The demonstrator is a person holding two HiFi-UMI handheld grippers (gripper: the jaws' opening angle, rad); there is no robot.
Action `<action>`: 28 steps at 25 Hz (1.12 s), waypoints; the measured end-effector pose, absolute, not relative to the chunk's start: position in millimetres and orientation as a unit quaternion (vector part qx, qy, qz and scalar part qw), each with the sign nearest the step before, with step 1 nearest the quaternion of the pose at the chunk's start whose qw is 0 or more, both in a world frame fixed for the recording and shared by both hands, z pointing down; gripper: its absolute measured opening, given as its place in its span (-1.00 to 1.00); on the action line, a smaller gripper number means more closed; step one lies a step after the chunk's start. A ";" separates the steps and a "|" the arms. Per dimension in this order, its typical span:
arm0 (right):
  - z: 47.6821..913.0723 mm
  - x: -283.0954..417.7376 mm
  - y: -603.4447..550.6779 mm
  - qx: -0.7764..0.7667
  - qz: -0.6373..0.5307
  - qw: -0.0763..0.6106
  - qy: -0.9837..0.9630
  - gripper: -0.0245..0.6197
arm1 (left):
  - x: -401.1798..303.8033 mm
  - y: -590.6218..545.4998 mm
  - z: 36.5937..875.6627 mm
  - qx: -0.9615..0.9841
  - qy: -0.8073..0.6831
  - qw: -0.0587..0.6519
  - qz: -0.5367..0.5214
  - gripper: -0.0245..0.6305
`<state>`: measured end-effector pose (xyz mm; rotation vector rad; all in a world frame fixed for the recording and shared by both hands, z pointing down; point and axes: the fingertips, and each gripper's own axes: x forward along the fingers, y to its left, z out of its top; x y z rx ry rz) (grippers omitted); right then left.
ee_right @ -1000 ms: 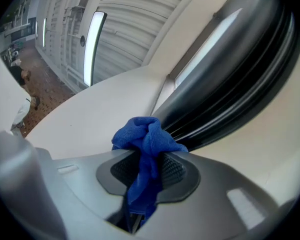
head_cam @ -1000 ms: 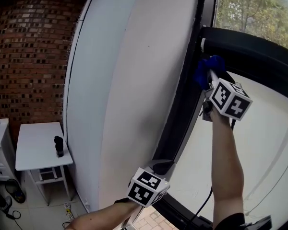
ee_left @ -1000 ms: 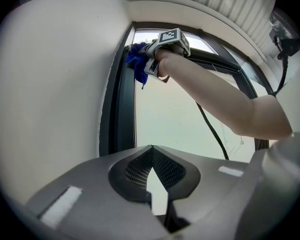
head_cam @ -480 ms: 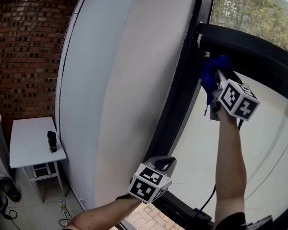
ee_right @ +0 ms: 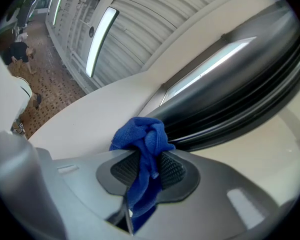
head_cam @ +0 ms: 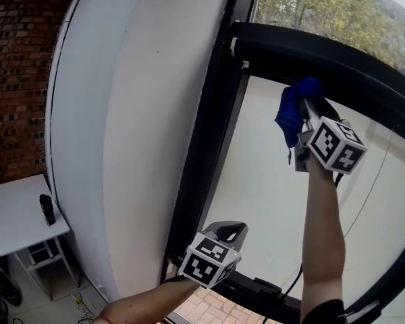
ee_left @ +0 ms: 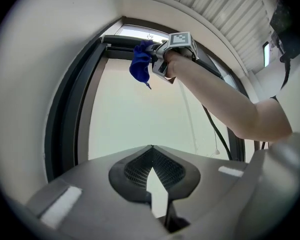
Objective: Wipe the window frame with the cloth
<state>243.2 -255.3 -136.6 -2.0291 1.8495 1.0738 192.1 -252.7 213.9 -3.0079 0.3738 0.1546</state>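
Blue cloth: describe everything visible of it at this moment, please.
The blue cloth looks like soft microfibre, crumpled into a bunch. The right hand-held gripper is shut on its middle: a wad bulges past the jaw tips and a tail hangs back between them. It is raised high, at the dark upper window frame; whether it actually presses the frame I cannot tell. Nothing else touches it.

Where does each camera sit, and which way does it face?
Head view: on the person's head, facing the black window frame; both forearms, left tool, right tool show.
Left gripper view: on the left tool, facing the glass pane; right forearm shows.
Right gripper view: on the right tool, facing the frame's top bar.
All share the crumpled blue cloth.
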 end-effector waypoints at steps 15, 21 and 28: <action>-134.8 309.3 -138.2 -0.740 0.370 0.104 0.552 -0.61 | 236.7 -179.4 222.1 -0.997 0.046 0.058 0.036 -0.94; -136.9 336.7 -92.4 -0.757 0.375 0.110 0.523 -0.60 | 248.6 -150.6 224.7 -0.997 0.015 0.063 0.032 -0.94; -137.0 364.5 -37.3 -0.787 0.366 0.125 0.481 -0.59 | 255.8 -123.0 228.8 -0.997 -0.023 0.063 0.029 -0.94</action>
